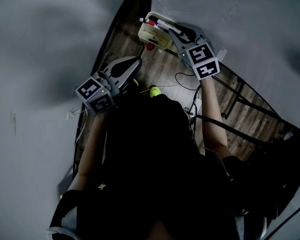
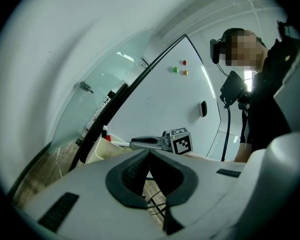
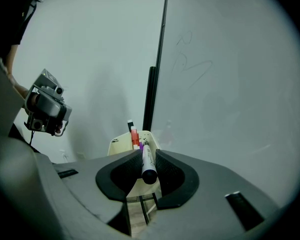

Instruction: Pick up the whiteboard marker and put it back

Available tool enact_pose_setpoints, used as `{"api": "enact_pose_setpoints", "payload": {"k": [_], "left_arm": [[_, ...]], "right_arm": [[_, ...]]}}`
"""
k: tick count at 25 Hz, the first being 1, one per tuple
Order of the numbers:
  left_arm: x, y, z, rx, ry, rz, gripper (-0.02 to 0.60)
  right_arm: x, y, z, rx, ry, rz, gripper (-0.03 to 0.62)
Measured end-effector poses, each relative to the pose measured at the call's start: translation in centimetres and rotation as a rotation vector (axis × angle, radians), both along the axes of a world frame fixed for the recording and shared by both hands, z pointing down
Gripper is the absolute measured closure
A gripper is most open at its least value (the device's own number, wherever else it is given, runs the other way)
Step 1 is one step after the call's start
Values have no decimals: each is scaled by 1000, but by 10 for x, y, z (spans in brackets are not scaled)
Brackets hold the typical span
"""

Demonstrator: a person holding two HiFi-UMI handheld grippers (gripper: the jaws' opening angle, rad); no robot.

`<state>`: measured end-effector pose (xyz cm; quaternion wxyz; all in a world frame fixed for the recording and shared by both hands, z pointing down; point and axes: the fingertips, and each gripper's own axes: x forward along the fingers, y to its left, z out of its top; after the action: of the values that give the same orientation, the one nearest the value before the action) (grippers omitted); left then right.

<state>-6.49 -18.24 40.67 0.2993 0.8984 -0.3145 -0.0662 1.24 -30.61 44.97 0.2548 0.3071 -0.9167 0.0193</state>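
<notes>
1. A pale whiteboard fills the right of the right gripper view, faint pen strokes on it. A black frame edges it, and a plain grey wall lies beyond.
2. From the head view, a wedge of wooden floor shows far below, with loose cables lying on it.
3. A cream holder sits at the foot of the frame, with a red marker standing in it.
4. The left gripper hangs well apart from the holder. Its fingers are clenched tip to tip on nothing.
5. The right gripper is right at the holder, its fingers grasping the whiteboard marker from both sides.
6. The marker's long axis runs straight along the fingers. Its black end points back toward the gripper's body and its far end reaches the holder's rim (whether it touches I cannot tell).
7. It has a white barrel with small print along it, and a rounded, glossy black end.
</notes>
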Motion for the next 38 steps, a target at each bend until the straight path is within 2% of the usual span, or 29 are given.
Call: {"api": "enact_pose_setpoints", "payload": {"k": [7,19,24,30,38], "left_arm": [[2,-1,-9,2,-7,7,580],[21,-3,-4,22,-46,13,578],[36,5,-4,43,-67,20,578],[56,32,-10,44,-86,52,579],[55,38,7,24,-71,77,578]], "right_arm": [[-2,3,-15,13,-32,-10,462],[19,22,-12,-4,-118,14,461],[44,43,-12,-15,-128,5,461],[82,71,-15,-51,-191,55,461],[104,93,1,-81,-201,118,470]]}}
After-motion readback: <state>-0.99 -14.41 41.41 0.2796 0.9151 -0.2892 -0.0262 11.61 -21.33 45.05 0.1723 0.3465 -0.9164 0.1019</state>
